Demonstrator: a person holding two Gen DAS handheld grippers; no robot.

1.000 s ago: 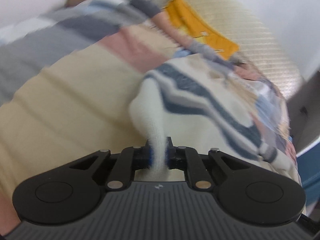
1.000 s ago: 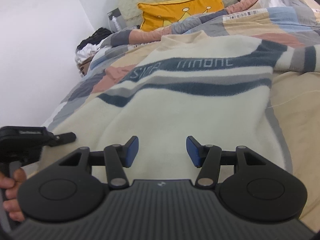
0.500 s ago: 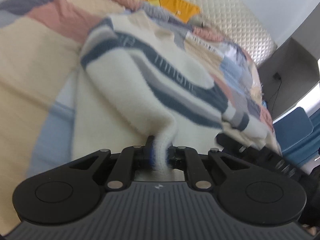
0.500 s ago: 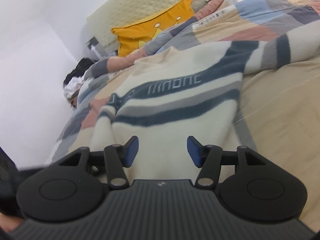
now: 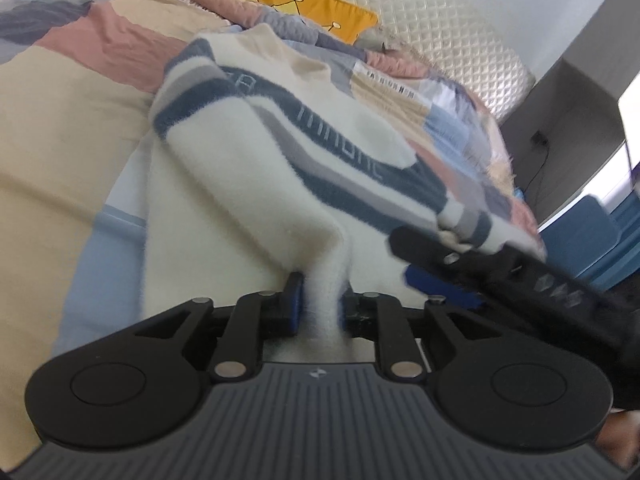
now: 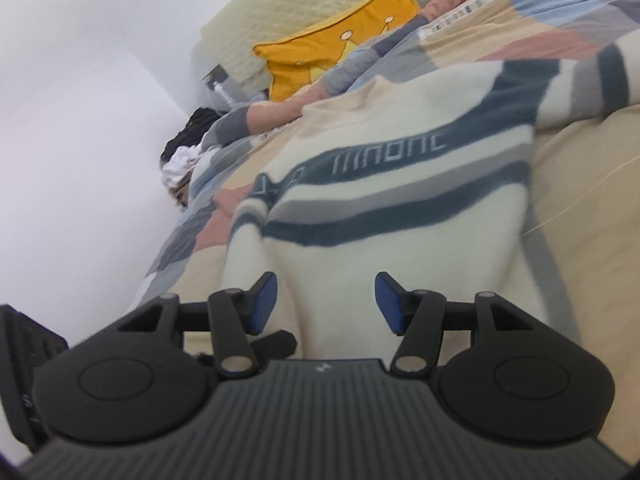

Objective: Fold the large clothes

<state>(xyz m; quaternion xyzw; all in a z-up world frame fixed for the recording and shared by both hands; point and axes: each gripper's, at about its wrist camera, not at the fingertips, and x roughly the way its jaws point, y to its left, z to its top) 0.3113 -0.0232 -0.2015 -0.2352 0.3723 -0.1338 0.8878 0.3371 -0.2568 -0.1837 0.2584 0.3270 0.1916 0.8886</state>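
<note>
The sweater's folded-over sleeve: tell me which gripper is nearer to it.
Left. The left gripper has the sleeve between its opening jaws; the right gripper hovers open beside it, over the sweater's body.

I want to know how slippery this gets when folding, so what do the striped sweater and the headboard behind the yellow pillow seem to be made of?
Striped sweater: looks like a fuzzy, brushed knit or fleece, matte, with soft blurred edges on its stripes. Headboard: seems padded fabric or faux leather, cream, stitched in a diamond quilt pattern; which one is hard to tell.
</note>
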